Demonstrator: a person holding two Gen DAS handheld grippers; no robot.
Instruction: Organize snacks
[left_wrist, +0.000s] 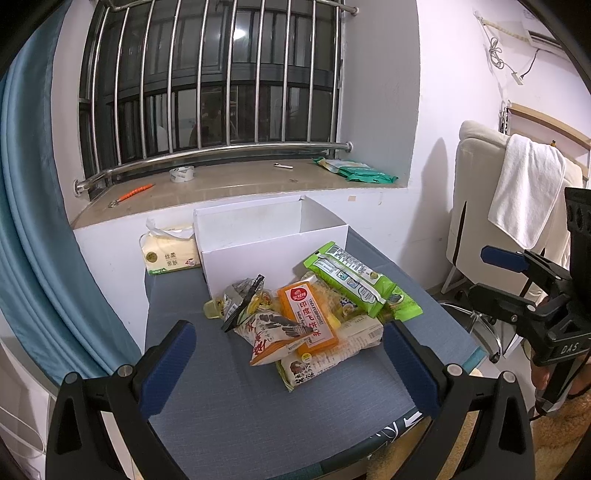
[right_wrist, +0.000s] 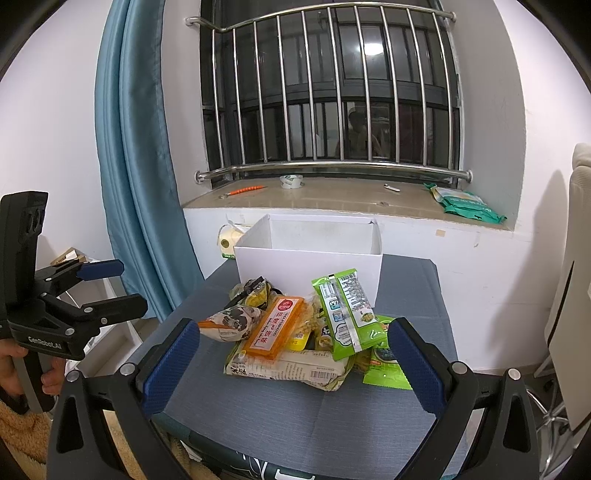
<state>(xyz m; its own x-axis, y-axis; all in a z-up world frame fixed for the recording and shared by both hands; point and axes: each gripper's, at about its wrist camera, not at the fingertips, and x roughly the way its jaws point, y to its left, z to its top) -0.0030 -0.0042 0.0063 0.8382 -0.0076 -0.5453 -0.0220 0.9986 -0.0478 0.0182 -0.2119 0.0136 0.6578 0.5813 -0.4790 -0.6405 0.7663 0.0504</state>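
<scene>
Left wrist view: I see my left gripper (left_wrist: 288, 365) low at the front, its blue-padded fingers (left_wrist: 168, 369) spread wide with nothing between them.
Right wrist view: I see my right gripper (right_wrist: 293, 367) the same way, fingers wide apart and holding nothing.
Snack pile: a heap of crinkly snack packets (left_wrist: 314, 317) lies on the grey-blue cloth table top (left_wrist: 240, 406), just in front of both grippers and not touching them.
On top: a flat orange packet with a white label (left_wrist: 308, 319) lies over a big pale bag with a barcode (right_wrist: 295, 367).
Green one: a long bright green packet (right_wrist: 345, 314) leans across the right side of the pile.
Left of pile: a white and orange crumpled bag (right_wrist: 231, 323) sits at the left edge.
Box: an open white cardboard box (left_wrist: 269, 236) stands right behind the pile; I cannot see anything inside it.
Beside box: a pale yellow tissue pack (left_wrist: 170, 254) lies to its left.
Window sill: a roll of clear tape (left_wrist: 181, 173), an orange-handled tool (left_wrist: 135, 192) and green flat packs (left_wrist: 354, 170) rest on it.
Hands: a hand (right_wrist: 22, 373) holds the other gripper's handle.
</scene>
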